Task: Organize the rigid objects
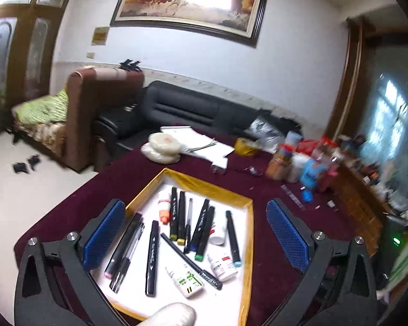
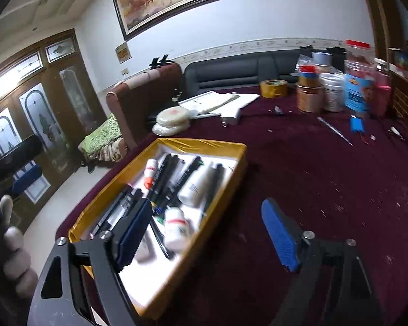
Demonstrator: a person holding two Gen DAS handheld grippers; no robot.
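A maroon-clothed table (image 1: 127, 174) carries a yellow-rimmed tray (image 1: 204, 183); beyond the tray lie papers (image 1: 204, 142), a tape roll (image 1: 246, 146) and jars (image 2: 331, 92).

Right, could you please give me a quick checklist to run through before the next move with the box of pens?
1. Left gripper open and empty: ok.
2. Right gripper open and empty: ok.
3. Markers and small bottles lie inside the yellow-rimmed box: ok.
4. Box sits fully on the maroon table: ok.
5. Loose items left by the blue clip: not ok.
6. Markers sorted by kind: cannot tell.
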